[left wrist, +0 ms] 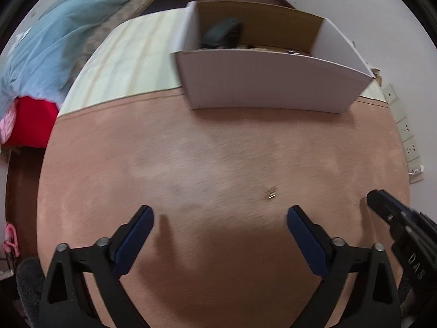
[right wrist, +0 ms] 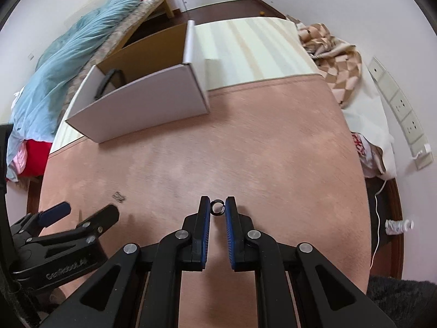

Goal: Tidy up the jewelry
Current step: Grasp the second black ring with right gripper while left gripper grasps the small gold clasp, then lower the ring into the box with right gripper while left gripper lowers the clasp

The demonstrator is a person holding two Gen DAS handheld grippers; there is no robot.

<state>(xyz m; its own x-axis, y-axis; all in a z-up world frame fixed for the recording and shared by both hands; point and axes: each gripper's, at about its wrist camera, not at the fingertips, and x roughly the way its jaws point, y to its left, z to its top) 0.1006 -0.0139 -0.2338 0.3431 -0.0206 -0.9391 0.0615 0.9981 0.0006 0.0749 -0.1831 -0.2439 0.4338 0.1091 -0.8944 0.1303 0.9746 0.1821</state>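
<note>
The right claw [right wrist: 217,205] is clamped on a small dark ring [right wrist: 217,208], pinched at the very tips of its blue pads [right wrist: 206,224]. The ring stands on edge with its hole facing the right wrist camera, so no long axis shows, only a round outline. It sits above the pinkish-brown suede-like cloth [right wrist: 245,150] that covers the near part of the table.

The left claw [left wrist: 220,216] is spread wide with nothing between its pads, pointing steeply down at the same cloth. A tiny gold-coloured piece of jewelry [left wrist: 271,193] (too blurred to name more closely) lies on the cloth at about one o'clock from that claw's tips, just beyond the right pad, its short length slanting up toward the right.

At twelve o'clock in the left wrist view stands an open white cardboard box [left wrist: 273,82] with a brown inside, holding a dark object [left wrist: 224,34]. Beyond the cloth the table [right wrist: 245,49] is pale with light stripes. A bed with a light blue cover [right wrist: 68,63] lies at ten o'clock, a checked blanket [right wrist: 336,57] at two o'clock, and wall sockets [right wrist: 404,114] at three o'clock.
</note>
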